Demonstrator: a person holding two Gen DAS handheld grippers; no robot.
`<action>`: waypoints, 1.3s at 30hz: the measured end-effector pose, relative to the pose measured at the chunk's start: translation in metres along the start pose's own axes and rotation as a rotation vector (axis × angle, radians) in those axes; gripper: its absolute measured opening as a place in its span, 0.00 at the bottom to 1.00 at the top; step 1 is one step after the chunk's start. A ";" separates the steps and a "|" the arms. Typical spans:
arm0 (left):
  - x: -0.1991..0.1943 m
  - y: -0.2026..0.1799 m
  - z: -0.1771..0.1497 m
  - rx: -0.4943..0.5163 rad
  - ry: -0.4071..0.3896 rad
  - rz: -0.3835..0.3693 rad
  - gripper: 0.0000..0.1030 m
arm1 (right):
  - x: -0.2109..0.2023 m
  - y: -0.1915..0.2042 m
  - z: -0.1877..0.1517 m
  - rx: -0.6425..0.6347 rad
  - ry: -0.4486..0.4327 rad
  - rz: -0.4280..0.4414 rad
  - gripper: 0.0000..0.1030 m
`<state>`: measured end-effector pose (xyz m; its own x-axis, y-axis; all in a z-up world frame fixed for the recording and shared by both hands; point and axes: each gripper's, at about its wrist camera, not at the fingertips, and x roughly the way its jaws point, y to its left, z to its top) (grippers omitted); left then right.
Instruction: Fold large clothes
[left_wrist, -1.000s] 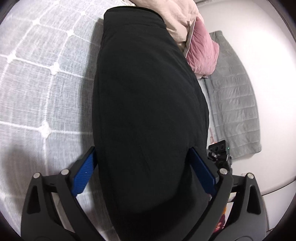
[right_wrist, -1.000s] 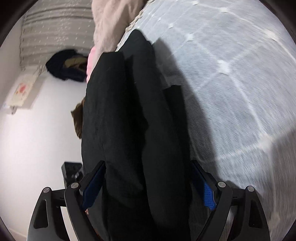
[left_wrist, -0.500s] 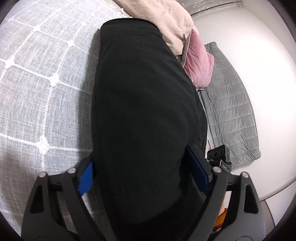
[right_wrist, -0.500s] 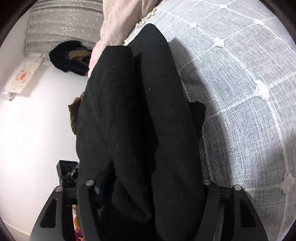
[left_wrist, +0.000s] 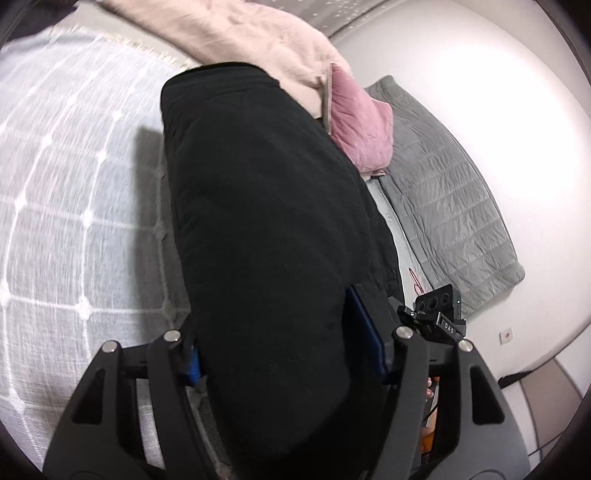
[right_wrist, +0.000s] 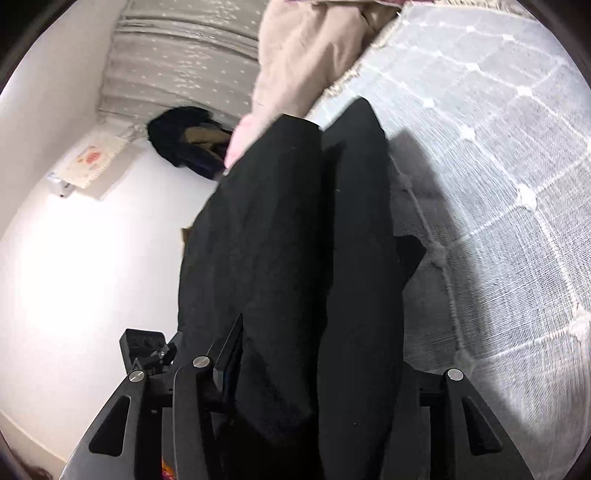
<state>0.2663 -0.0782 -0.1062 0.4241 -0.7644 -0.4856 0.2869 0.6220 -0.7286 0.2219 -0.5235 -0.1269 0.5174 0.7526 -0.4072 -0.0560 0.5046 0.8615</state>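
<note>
left tongs (left_wrist: 284, 332) pinching bulky black padded garment (left_wrist: 266, 221), stretched toward 12 o'clock over grey checked bedspread (left_wrist: 74, 221); right tongs (right_wrist: 314, 354) pinching same garment (right_wrist: 295, 240); pink velvet cushion (left_wrist: 360, 122) at 1 o'clock.

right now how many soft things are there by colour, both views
black: 2, the held garment and a dark heap on the floor
pink: 2, blanket and cushion
grey: 2, quilted pad and bedspread
total: 6
</note>
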 end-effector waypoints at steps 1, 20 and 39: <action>0.000 -0.004 0.003 0.010 -0.001 -0.002 0.64 | -0.003 0.004 -0.001 -0.009 -0.013 0.006 0.46; 0.189 -0.186 0.060 0.261 0.255 -0.355 0.64 | -0.251 0.014 0.002 0.011 -0.467 -0.209 0.46; 0.406 -0.187 0.006 0.214 0.561 -0.266 0.76 | -0.313 -0.173 -0.021 0.368 -0.610 -0.399 0.53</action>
<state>0.3899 -0.5036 -0.1638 -0.1805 -0.8332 -0.5227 0.5092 0.3755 -0.7744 0.0517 -0.8378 -0.1547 0.8190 0.1298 -0.5589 0.4594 0.4352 0.7743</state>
